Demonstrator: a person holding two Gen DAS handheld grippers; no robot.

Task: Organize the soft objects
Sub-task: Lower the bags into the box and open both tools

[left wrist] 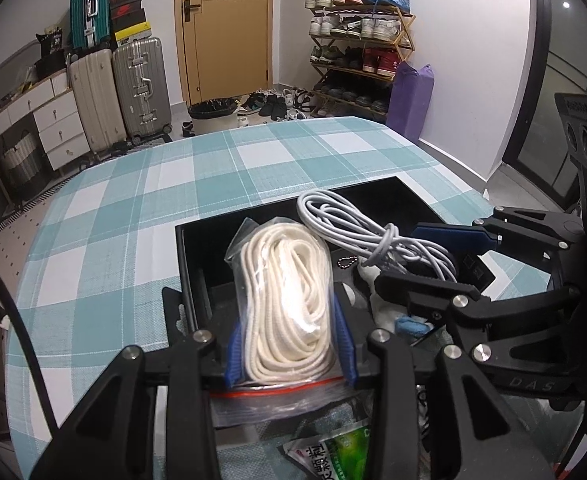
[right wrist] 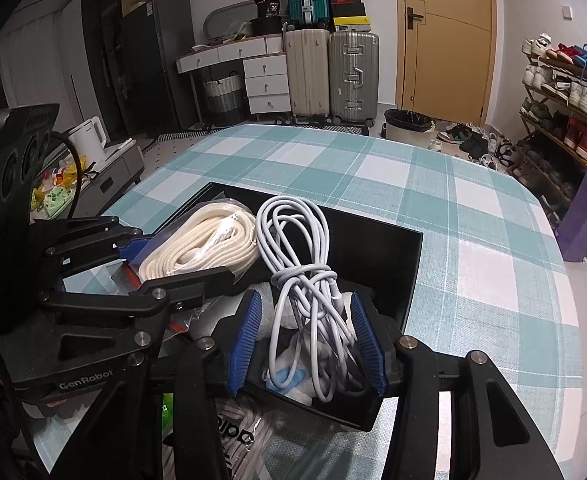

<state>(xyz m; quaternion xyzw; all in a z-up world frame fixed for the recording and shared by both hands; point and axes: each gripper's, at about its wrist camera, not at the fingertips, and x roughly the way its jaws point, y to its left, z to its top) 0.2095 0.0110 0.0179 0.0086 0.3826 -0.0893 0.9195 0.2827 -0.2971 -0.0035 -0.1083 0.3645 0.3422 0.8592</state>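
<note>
A black box [left wrist: 397, 190] [right wrist: 411, 258] sits on the checked tablecloth. My left gripper [left wrist: 291, 332] is shut on a clear zip bag of cream rope [left wrist: 289, 304], holding it over the box's left side; the bag also shows in the right wrist view [right wrist: 203, 242]. My right gripper [right wrist: 307, 320] [left wrist: 433, 256] has its blue pads around a coiled white cable [right wrist: 301, 264] [left wrist: 357, 224], over the box's right side. The pads stand apart with the cable loose between them. A white and blue soft item [right wrist: 285, 376] lies in the box under the cable.
A green printed packet [left wrist: 333, 450] and a clear plastic bag [right wrist: 245, 432] lie on the table's near edge before the box. The checked table [left wrist: 133, 208] stretches beyond. Suitcases, drawers, a bin and a shoe rack stand across the room.
</note>
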